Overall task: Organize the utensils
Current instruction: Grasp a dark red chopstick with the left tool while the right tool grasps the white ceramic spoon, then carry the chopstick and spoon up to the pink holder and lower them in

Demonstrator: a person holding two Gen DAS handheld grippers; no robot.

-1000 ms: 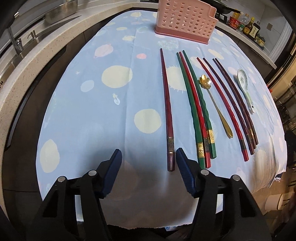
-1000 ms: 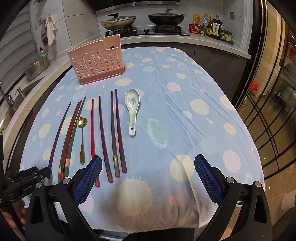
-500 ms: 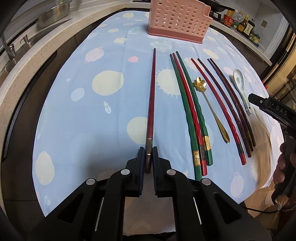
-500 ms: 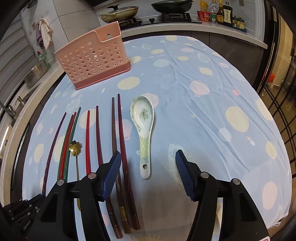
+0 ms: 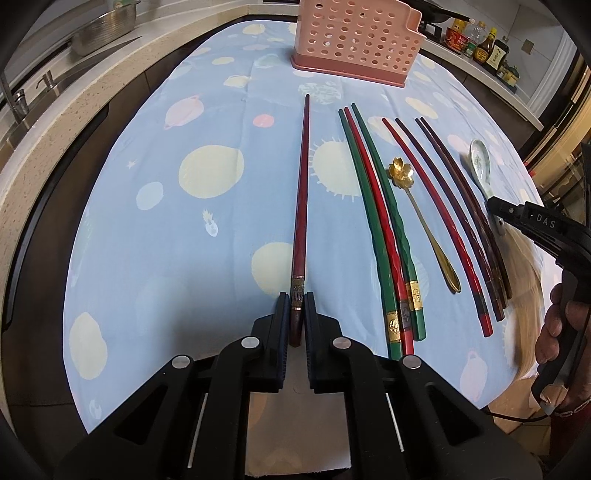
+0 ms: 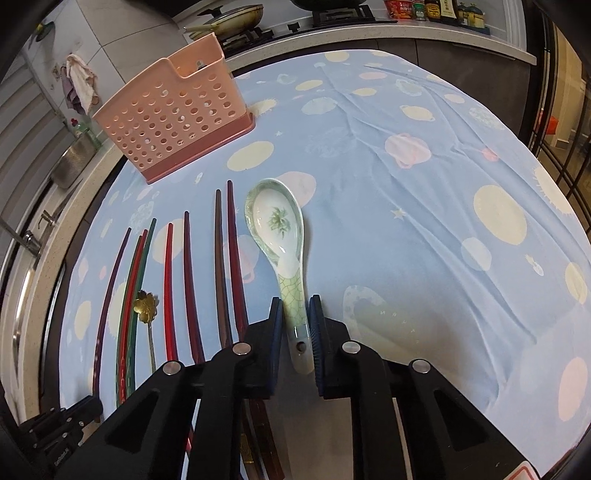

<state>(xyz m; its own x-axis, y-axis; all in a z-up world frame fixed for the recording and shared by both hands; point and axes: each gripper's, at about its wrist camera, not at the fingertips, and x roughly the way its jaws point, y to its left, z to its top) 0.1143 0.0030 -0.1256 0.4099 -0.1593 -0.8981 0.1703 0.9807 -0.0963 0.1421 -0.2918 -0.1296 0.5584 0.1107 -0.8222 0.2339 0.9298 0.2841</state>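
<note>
A dark red chopstick (image 5: 301,192) lies lengthwise on the blue spotted cloth (image 5: 166,258), and my left gripper (image 5: 296,300) is shut on its banded near end. The right gripper (image 6: 295,307) has its jaws closing on the handle of a white and green ceramic spoon (image 6: 277,221), with the pads against both sides. The spoon rests on the cloth. A pink perforated utensil holder (image 6: 173,122) stands upright at the far side, also seen as the holder (image 5: 354,40) in the left wrist view.
Between the two grippers lie green and red chopsticks (image 5: 380,229), a gold flower spoon (image 5: 421,218) and several dark red chopsticks (image 5: 454,221). A sink and counter (image 5: 48,96) run along the left. Stove, pans and bottles (image 6: 436,7) are behind.
The left gripper shut on the dark red chopstick's end and has stayed there. The right gripper moved forward and down over the ceramic spoon, and its jaws narrowed onto the handle.
</note>
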